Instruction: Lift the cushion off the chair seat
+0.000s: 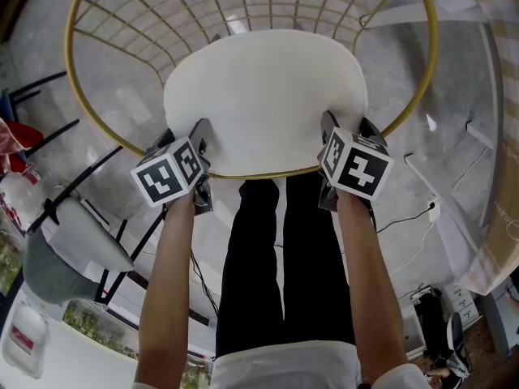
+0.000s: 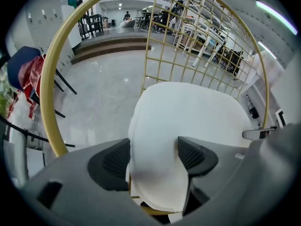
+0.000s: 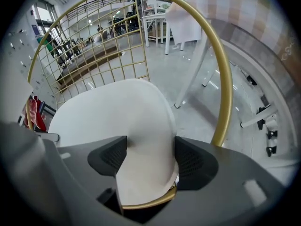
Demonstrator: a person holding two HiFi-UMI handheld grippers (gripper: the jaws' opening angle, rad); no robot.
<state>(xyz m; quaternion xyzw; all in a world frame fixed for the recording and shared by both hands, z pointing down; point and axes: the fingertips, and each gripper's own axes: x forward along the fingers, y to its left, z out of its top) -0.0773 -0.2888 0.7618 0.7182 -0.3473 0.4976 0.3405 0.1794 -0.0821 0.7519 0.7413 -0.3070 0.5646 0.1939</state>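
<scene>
floor [image 2: 108, 93]: grey glossy stone | furn: grey chair [image 1: 50, 267] w/ blk legs, white tables [image 3: 156, 17] | light: strip lamp [image 2: 277, 16]

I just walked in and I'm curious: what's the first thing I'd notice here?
A big white cushion fills the seat of a gold wire chair. At its near edge, the left gripper and right gripper each have their jaws squeezed on the cushion, one at each side.

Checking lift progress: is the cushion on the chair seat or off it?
On it. In the head view the cushion lies flat within the chair's gold rim; left gripper and right gripper each clasp its front edge.
</scene>
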